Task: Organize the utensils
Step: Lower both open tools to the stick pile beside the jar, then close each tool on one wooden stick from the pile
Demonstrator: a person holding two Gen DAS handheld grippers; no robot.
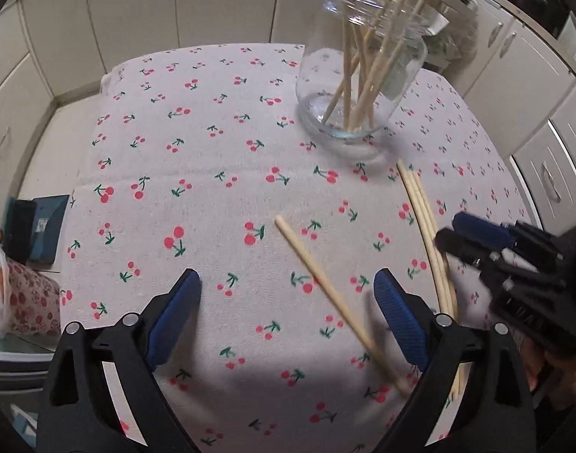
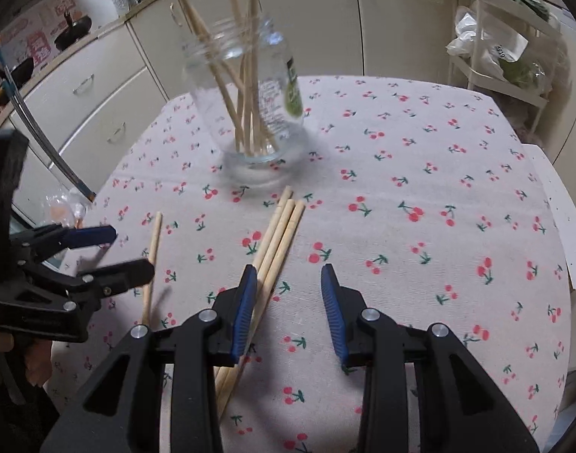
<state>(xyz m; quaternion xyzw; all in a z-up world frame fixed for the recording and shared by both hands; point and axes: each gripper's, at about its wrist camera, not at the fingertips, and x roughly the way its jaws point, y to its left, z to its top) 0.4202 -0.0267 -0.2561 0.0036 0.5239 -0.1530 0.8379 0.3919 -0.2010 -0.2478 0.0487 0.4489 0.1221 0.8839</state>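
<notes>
left gripper (image 1: 288, 317) released, straddling lone stick (image 1: 325, 287); right gripper (image 2: 289, 302) released beside bundle (image 2: 278, 238) at 11 | jar (image 2: 246, 102) at 12, collecting sticks

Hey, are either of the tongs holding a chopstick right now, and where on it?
Neither. The left tongs and right tongs are both open, and the single chopstick and bundle of chopsticks lie on the tablecloth.
</notes>
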